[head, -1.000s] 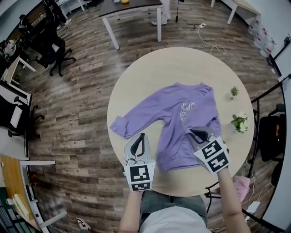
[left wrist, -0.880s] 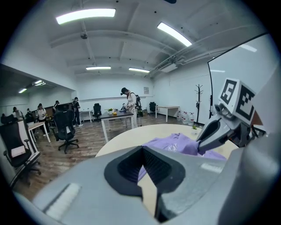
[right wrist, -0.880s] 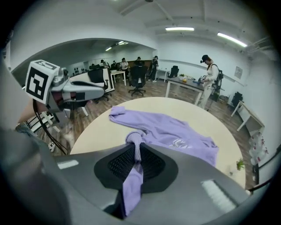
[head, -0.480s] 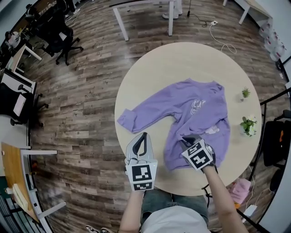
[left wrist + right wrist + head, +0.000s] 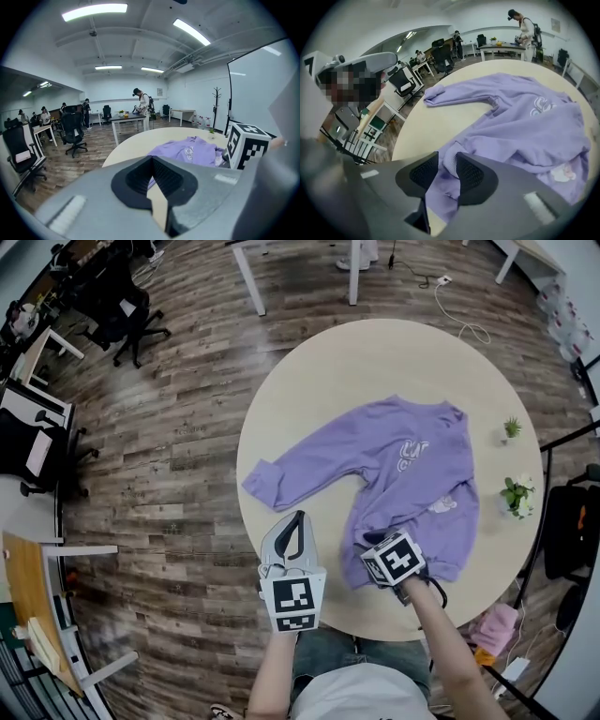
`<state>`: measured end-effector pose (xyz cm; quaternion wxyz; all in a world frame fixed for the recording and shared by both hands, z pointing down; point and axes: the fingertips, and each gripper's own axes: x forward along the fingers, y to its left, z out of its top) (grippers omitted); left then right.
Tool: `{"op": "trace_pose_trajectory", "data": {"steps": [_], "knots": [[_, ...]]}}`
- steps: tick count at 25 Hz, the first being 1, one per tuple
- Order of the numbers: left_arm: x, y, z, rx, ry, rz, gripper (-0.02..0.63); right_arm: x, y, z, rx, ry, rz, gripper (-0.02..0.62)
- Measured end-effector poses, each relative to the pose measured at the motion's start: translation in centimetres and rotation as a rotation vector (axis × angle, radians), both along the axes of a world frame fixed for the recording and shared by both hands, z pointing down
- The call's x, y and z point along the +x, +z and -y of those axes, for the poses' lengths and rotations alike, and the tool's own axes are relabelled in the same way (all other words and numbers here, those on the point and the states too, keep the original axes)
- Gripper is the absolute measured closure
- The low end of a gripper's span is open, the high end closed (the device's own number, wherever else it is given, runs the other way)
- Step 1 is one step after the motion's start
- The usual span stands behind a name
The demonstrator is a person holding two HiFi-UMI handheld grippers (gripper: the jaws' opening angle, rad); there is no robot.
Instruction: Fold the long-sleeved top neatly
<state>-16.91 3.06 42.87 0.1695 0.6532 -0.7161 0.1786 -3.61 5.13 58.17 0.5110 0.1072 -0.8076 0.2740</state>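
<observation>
Two grippers sit near six o'clock on the desk (image 5: 375, 362): the left gripper (image 5: 293, 519) with fingers pressed together, empty, the right gripper (image 5: 446, 155) with fingers just opening astride the hem (image 5: 451, 165) of the purple top (image 5: 412, 465) spread mid-desk, seemingly soft, light and floppy, best pinched at hem corners.

The top (image 5: 412, 474) was soft, matt purple knit cloth, with a ribbed hem and a pale, flat print on the chest. The tabletop (image 5: 375, 362) under it was a pale, smooth, matt board with a wood look. At the left of the frame the floor (image 5: 159, 456) was grey-brown wood plank with visible grain and a dull sheen. The left tool (image 5: 294, 519) had a smooth, matt grey plastic shell and black pads (image 5: 138, 180) with a fine grid texture.
</observation>
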Motion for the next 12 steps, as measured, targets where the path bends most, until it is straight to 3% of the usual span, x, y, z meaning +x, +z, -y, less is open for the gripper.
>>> {"op": "trace_pose_trajectory", "data": {"steps": [7, 12], "knots": [[0.4, 0.4, 0.7, -0.009, 0.011, -0.004, 0.604, 0.1, -1.8, -1.8, -0.068, 0.016, 0.095, 0.425], [0.3, 0.2, 1.2, -0.002, 0.014, 0.0, 0.604, 0.0, -5.9, 0.2, 0.049, -0.01, 0.197, 0.431]]}}
